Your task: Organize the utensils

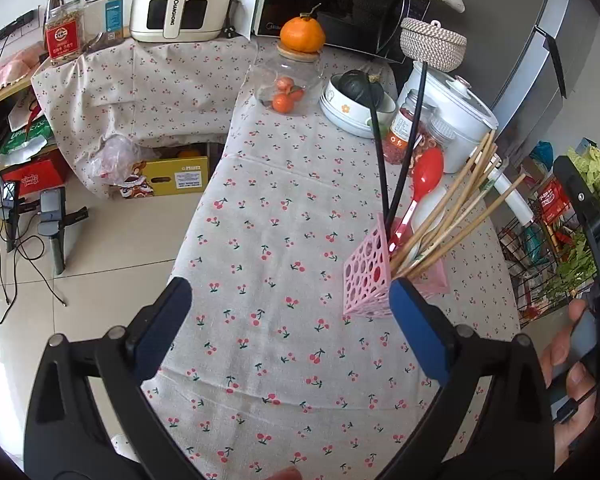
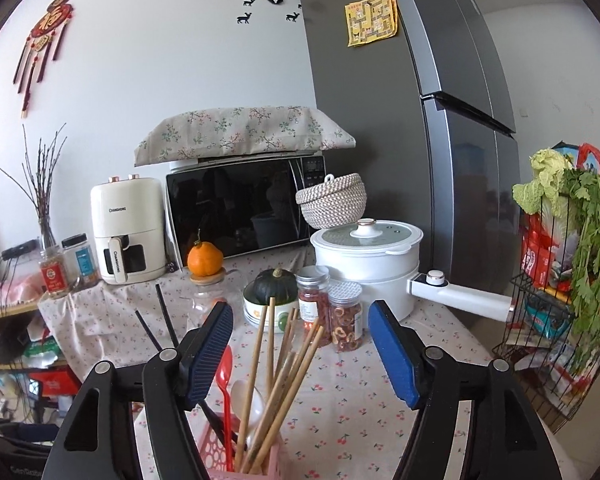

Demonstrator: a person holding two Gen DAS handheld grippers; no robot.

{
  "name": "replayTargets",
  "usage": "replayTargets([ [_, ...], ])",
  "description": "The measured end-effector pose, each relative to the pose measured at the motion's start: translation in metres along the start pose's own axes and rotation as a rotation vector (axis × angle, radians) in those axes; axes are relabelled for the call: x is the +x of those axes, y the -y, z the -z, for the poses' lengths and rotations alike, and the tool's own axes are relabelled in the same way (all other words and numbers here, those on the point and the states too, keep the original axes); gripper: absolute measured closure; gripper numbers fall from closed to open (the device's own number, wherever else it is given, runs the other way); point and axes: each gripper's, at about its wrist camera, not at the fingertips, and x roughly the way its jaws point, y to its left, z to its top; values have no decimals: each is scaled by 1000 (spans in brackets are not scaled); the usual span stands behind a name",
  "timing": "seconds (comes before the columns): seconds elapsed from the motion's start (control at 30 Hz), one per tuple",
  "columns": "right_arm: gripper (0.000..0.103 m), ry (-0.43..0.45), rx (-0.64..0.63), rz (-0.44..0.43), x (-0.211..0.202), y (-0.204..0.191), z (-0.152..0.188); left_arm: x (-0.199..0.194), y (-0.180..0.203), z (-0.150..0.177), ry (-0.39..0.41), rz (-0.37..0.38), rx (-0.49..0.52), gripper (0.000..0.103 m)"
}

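Your utensils already stand upright in the pink holder (image 1: 367, 280) — so both the left gripper (image 1: 290, 326) and right gripper (image 2: 300, 354) hang released, empty, beside it.

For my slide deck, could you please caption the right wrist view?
Open right gripper above a pink holder filled with wooden chopsticks, a red spoon and black chopsticks.

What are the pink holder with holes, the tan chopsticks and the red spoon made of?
The pink holder looks like moulded plastic: thin walls with neat round holes. The tan chopsticks look like bamboo or wood: matte, pale brown, straight. The red spoon looks like glossy plastic; its handle seems see-through where light passes, so plastic is likely, not certain.
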Motion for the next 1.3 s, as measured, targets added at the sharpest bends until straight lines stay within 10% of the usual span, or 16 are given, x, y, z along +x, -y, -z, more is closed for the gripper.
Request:
replayTargets([
  [0.2, 0, -86, -31, -3, -26, 28, -9, -11, 25, 12, 13, -46, 99, 1],
  [0.63, 0, -303, -50, 87, -63, 82, 3, -51, 75, 43, 140, -98, 238, 1],
  [1.3, 0, -479, -36, 59, -52, 100, 23, -35, 111, 52, 120, -99, 238, 1],
])
